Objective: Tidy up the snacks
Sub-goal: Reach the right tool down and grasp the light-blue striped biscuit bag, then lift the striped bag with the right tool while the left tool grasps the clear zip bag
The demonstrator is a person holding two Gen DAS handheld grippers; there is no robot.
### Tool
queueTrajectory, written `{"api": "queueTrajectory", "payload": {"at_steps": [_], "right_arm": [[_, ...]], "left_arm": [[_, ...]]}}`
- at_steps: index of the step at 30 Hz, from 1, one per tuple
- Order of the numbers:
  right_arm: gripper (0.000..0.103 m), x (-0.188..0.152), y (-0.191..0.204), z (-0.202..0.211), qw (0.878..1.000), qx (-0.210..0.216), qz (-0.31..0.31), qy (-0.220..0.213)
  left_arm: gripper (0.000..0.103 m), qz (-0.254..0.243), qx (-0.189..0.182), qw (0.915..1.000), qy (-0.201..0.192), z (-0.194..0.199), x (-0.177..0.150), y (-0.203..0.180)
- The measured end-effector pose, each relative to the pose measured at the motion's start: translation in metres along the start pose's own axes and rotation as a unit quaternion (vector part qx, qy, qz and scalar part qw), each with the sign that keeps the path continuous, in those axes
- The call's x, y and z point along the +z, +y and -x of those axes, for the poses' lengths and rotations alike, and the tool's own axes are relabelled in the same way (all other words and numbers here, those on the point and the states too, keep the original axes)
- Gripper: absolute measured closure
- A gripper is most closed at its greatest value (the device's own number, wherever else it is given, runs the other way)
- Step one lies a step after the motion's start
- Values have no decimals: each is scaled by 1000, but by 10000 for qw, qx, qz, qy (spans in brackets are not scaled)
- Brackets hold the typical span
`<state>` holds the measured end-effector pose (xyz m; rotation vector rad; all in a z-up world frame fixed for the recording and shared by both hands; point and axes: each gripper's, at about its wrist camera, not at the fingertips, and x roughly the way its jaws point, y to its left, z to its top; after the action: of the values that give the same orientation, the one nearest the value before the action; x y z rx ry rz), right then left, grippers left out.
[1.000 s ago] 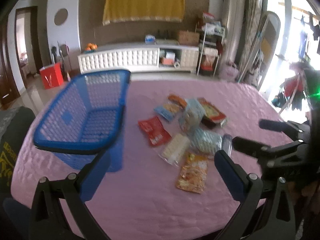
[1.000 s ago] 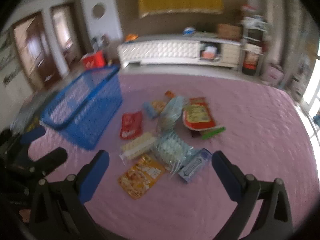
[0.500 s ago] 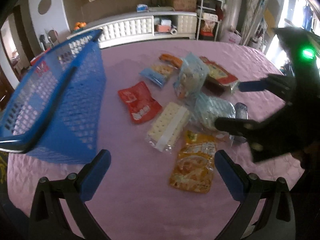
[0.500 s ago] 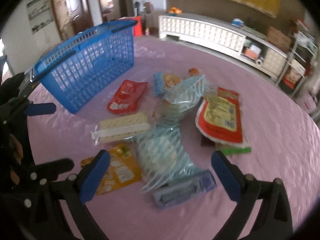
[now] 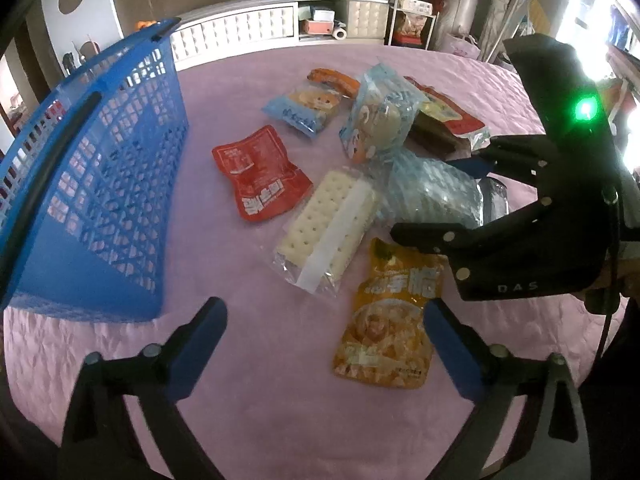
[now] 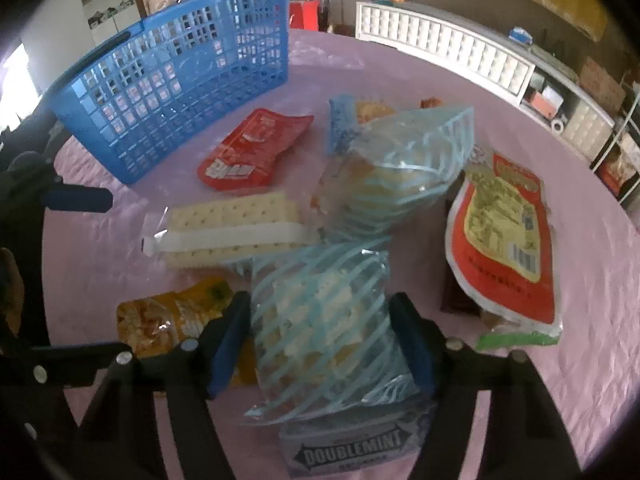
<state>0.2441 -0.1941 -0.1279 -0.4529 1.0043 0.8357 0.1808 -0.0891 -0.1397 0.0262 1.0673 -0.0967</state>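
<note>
Now the right gripper (image 6: 320, 340), having dropped toward the worktop (image 6: 580, 360), is closing its jaws around the striped bag (image 6: 320, 328); the left gripper (image 5: 324, 344) is hovering wide, narrowing slightly, holding nothing.

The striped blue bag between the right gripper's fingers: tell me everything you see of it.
The striped blue bag is a clear, crinkly plastic pouch with light-blue stripes and pale biscuits inside. It lies flat on the pink tablecloth, overlapping the Doublemint pack and touching the cracker pack. The right gripper straddles it, jaws closing.
</note>
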Motion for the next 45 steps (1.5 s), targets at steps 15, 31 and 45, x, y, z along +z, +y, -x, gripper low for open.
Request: {"api": "queueTrajectory", "payload": {"at_steps": [15,31,45], "right_arm": [[36,-9,-13,97,9901,-382,-777,-1109],[36,-11,-95,99,9601,-991,-2271,-1293],[36,-8,-95,85,9662,-880,-2192,-1034]], "left_arm": [[9,-156,-124,9979,-616,46,56,-14],[9,-572,-301,9978,-113,-29,123,-50],[60,-455,-269,9975,461,-86,136,-51]]}}
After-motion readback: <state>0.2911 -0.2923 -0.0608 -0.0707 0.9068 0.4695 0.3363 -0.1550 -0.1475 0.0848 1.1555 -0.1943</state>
